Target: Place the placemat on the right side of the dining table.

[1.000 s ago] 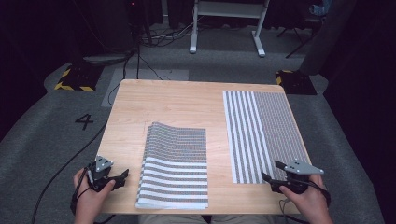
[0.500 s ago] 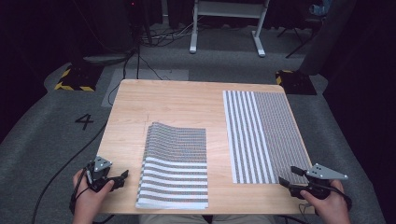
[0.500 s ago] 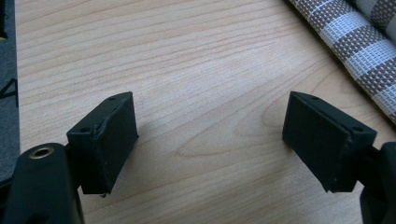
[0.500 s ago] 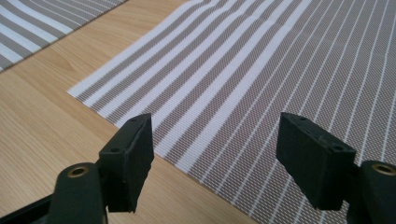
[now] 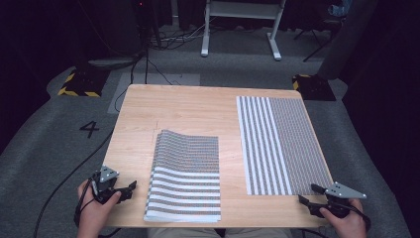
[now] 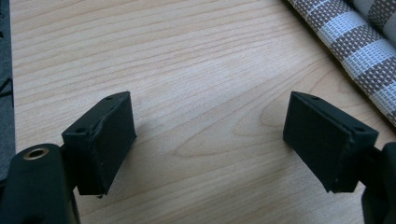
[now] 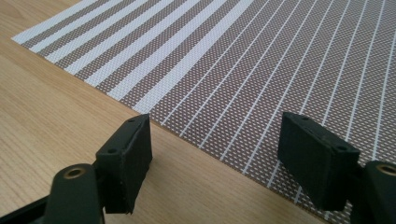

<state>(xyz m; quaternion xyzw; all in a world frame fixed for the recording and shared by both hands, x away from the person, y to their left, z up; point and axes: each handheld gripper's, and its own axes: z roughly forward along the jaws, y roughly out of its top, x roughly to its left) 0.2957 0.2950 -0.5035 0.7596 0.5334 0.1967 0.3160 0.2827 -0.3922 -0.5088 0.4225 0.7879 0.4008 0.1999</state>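
A wooden table [image 5: 198, 111] is seen from the high view, with 2 striped mats laid on it. The folded mat [image 5: 184, 176] lies at the near middle, its far part doubled over so that a raised fold is formed near its far edge. The flat mat [image 5: 280, 144] is spread along the right side, well apart from the folded one, its stripes running away from the person.

The left gripper [image 5: 130, 188] is held at the near left corner, just beside the folded mat's near left edge; its jaws are spread wide over bare wood, and nothing is held between them. In the left gripper view, the edge of the folded mat [image 6: 359, 42] is seen at the upper right.

The right gripper [image 5: 308, 196] is held at the near right corner, with its jaws spread apart and empty. In the right gripper view, the near edge of the flat mat [image 7: 261, 79] is seen lying between the jaws.
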